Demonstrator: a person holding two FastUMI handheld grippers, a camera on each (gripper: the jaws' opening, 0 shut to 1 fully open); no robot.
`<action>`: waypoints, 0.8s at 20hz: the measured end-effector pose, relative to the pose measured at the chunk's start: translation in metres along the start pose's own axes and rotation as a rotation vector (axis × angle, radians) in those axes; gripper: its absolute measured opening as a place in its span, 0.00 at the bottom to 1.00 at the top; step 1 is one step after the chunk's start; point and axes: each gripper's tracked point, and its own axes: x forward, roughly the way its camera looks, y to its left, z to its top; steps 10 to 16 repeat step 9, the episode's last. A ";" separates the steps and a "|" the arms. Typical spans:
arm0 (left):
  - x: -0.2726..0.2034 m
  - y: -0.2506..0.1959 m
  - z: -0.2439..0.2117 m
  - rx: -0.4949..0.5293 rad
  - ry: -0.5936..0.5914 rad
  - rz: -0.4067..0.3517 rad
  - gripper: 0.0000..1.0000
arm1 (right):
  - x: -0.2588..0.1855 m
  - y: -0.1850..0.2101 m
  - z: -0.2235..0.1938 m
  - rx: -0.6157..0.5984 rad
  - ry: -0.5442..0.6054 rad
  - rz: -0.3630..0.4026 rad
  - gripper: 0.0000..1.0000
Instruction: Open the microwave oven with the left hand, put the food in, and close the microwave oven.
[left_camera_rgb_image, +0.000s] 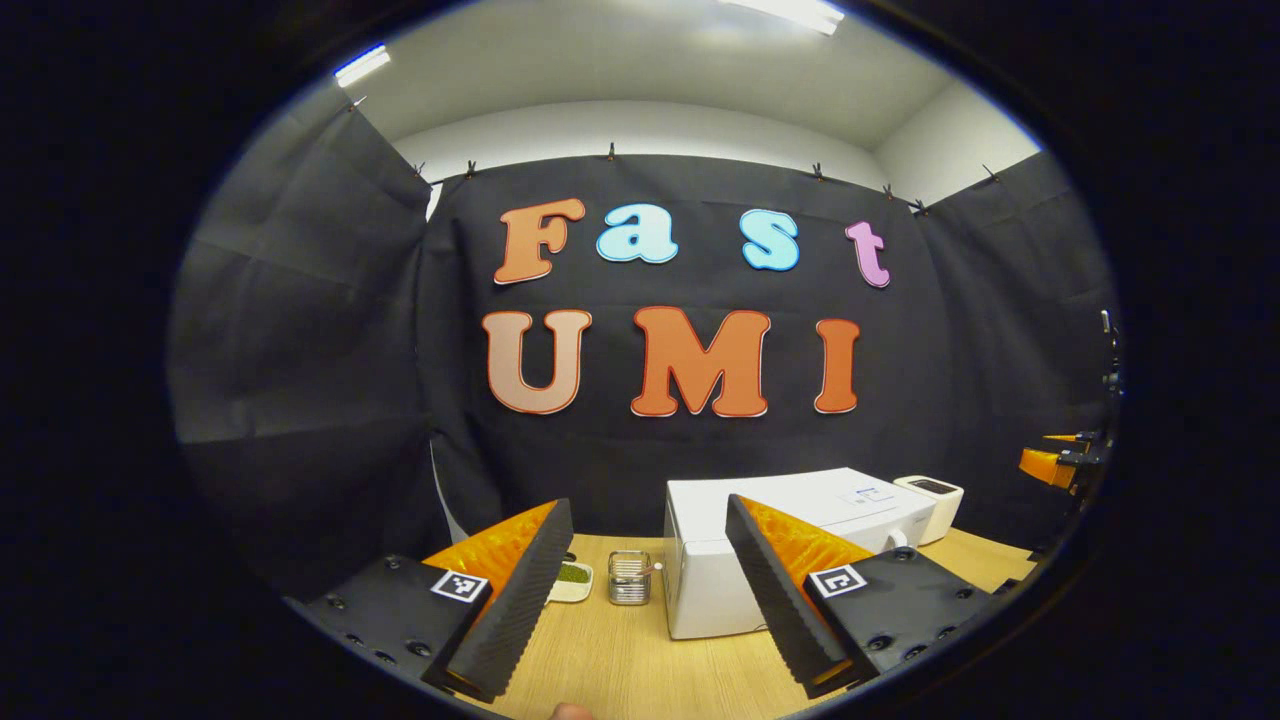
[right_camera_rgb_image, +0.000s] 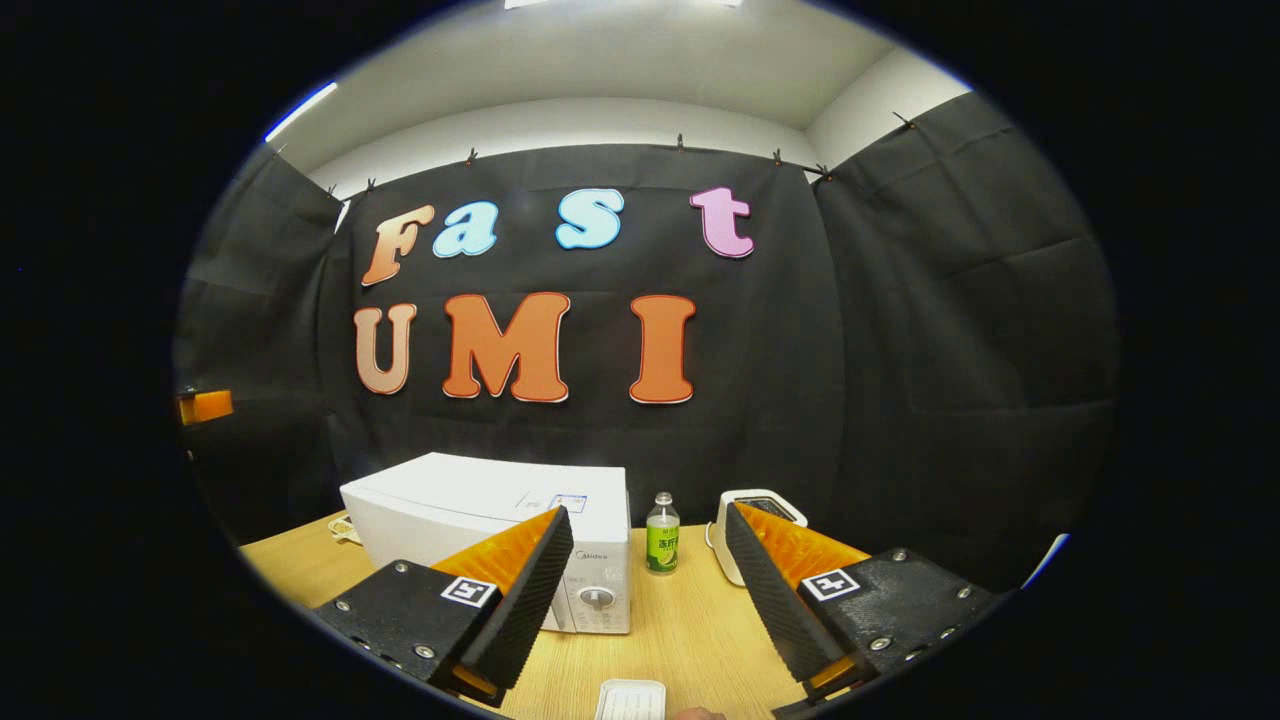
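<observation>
Plainly, both grippers hover above the wooden table with jaws spread wide and nothing held: left gripper, right gripper. Ahead stands the white microwave oven, its door closed, with a green bottle just right of it. A white food tray lies near, between the right gripper's fingers.
</observation>
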 end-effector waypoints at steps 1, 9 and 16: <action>-0.006 0.003 -0.004 0.010 0.001 0.010 0.94 | -0.003 -0.002 -0.003 -0.003 0.006 0.001 0.95; -0.046 -0.015 -0.019 0.012 0.026 0.013 1.00 | -0.037 -0.016 0.001 -0.011 0.015 0.031 0.95; -0.046 -0.015 -0.019 0.012 0.026 0.013 1.00 | -0.037 -0.016 0.001 -0.011 0.015 0.031 0.95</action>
